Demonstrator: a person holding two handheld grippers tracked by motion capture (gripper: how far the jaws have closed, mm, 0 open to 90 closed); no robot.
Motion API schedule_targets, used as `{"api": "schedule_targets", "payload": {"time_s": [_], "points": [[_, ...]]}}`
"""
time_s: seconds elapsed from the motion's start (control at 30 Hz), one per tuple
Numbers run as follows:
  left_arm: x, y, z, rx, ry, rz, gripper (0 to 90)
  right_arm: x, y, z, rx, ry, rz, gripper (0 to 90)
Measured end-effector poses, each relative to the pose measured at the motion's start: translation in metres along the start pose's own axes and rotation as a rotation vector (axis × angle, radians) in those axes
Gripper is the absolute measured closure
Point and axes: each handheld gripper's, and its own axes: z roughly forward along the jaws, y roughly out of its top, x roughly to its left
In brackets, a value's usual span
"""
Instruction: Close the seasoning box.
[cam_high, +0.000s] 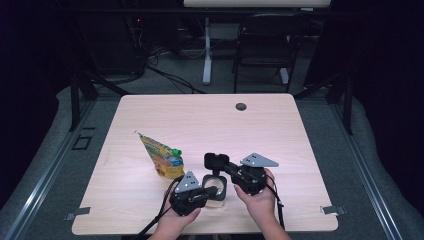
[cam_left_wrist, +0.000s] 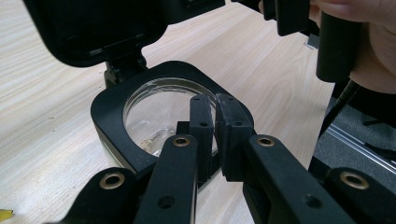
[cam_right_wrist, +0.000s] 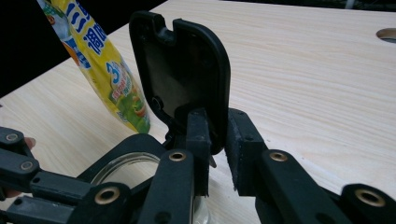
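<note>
A glass jar (cam_high: 216, 189) with a black collar (cam_left_wrist: 109, 121) stands near the table's front edge. Its hinged black lid (cam_high: 216, 161) is flipped up and stands upright. My left gripper (cam_high: 209, 192) comes in from the jar's left side. In the left gripper view this gripper (cam_left_wrist: 215, 100) is shut on the collar's near rim. My right gripper (cam_high: 229, 168) reaches in from the right, and in its own view it (cam_right_wrist: 217, 116) is shut on the lower edge of the lid (cam_right_wrist: 187, 70). A yellow drink pouch (cam_high: 162, 156) with a green cap lies left of the jar.
The pale wooden table (cam_high: 210, 125) has a round cable hole (cam_high: 241, 106) near its far edge. Beyond the table stand a dark chair (cam_high: 265, 45) and a white desk leg (cam_high: 207, 55). The pouch (cam_right_wrist: 107, 65) rises close behind the lid.
</note>
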Motion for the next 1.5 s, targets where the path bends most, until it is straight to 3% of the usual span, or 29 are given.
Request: {"api": "schedule_targets", "payload": {"time_s": [0.43, 0.6, 0.73, 0.9, 1.03, 1.17, 1.5], "points": [[0.002, -0.001, -0.001, 0.006, 0.009, -0.010, 83.9, 0.000, 0.003, 0.006, 0.001, 0.005, 0.008, 78.9], [0.005, 0.001, -0.008, -0.013, 0.014, -0.015, 81.1, 0.002, 0.002, 0.004, -0.003, -0.001, 0.002, 75.8], [0.011, 0.002, -0.022, -0.022, 0.028, -0.017, 80.1, 0.006, -0.001, -0.008, -0.005, -0.017, -0.051, 73.4], [0.018, -0.001, -0.039, -0.023, 0.070, -0.018, 76.4, 0.005, 0.001, -0.017, -0.011, -0.011, -0.055, 72.1], [0.028, -0.003, -0.054, -0.034, 0.096, -0.041, 76.4, 0.006, 0.004, -0.025, -0.021, -0.004, -0.045, 70.5], [0.038, -0.007, -0.068, -0.031, 0.133, -0.066, 76.3, 0.009, 0.008, -0.032, -0.007, 0.006, -0.066, 69.4], [0.055, -0.014, -0.100, -0.033, 0.195, -0.068, 74.2, 0.026, 0.028, -0.039, -0.019, 0.019, -0.166, 65.1]]}}
